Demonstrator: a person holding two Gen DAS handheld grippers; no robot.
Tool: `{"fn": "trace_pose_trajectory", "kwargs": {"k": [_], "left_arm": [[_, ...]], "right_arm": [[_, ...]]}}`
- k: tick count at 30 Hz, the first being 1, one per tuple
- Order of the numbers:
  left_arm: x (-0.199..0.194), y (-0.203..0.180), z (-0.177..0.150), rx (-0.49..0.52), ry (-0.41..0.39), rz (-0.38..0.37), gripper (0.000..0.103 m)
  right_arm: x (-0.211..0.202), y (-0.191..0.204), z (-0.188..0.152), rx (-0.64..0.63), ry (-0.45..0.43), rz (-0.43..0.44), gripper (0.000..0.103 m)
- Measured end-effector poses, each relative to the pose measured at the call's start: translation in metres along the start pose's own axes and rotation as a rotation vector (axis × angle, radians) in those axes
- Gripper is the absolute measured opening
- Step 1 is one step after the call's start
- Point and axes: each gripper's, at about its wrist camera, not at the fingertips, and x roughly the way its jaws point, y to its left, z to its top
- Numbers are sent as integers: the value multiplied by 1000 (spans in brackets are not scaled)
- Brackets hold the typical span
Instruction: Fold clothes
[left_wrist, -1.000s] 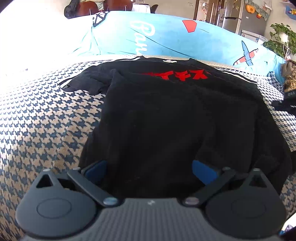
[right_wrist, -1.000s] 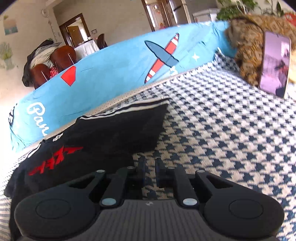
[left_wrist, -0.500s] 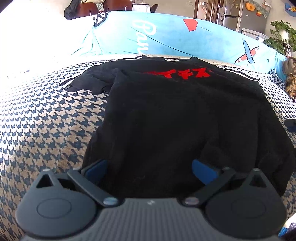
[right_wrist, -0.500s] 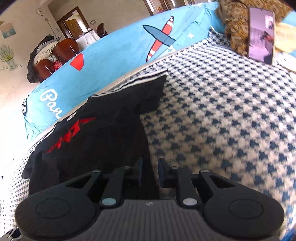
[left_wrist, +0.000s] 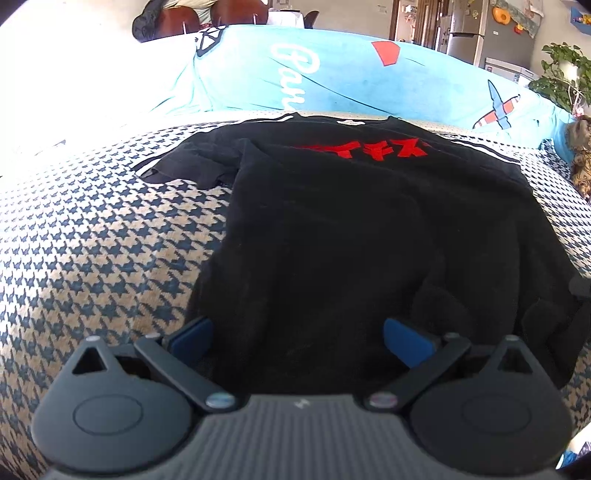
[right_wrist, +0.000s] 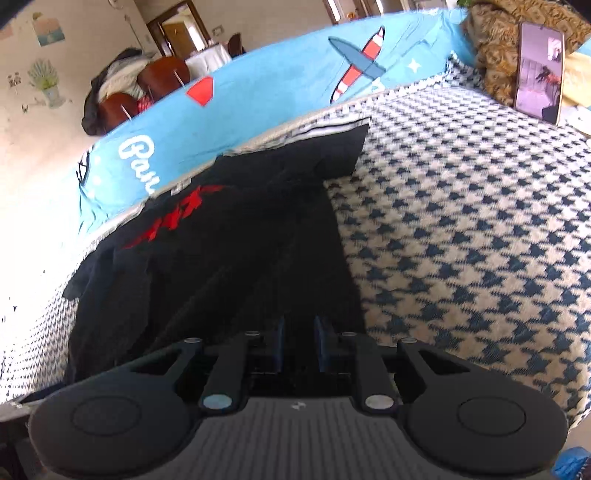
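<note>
Nearest you, your left gripper (left_wrist: 297, 338) stands with its blue pads spread wide over the hem of the black T-shirt (left_wrist: 369, 229), pinching nothing. Your right gripper (right_wrist: 298, 345) shows a narrow gap between its pads, low over the shirt's right edge; the cloth there is dark, and you cannot tell whether any lies between the pads.

Beyond them the shirt lies flat on the houndstooth cover (left_wrist: 92, 236), red lettering (left_wrist: 369, 149) toward the far end, with the blue printed cushion (left_wrist: 351, 77) behind it. A phone (right_wrist: 539, 70) leans against a brown patterned throw (right_wrist: 495, 48) at the far right.

Progress, as judged: both sleeves lie spread outward and no fold shows across the body, so the folding is barely begun; sleeves and body all remain.

Compared with a second ago, your right gripper has travelled from the bare cover onto the shirt's edge and its pads stand slightly wider apart. Your left gripper has kept its place and its spread.
</note>
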Motion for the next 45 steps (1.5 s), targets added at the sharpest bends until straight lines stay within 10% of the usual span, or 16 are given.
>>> {"fn": "trace_pose_trajectory", "kwargs": {"k": [21,29,45], "left_arm": [[-2,4,-2,8,22,10,103],[-3,5,-2,7,26,5,103],[-2,4,-5,32,47,18,103]], "right_arm": [[-44,12,-56,32,27,-13,34],[-66,31,-60,-82,-177,-29,36],[-12,57,-51,-161,-124,-99,49]]}}
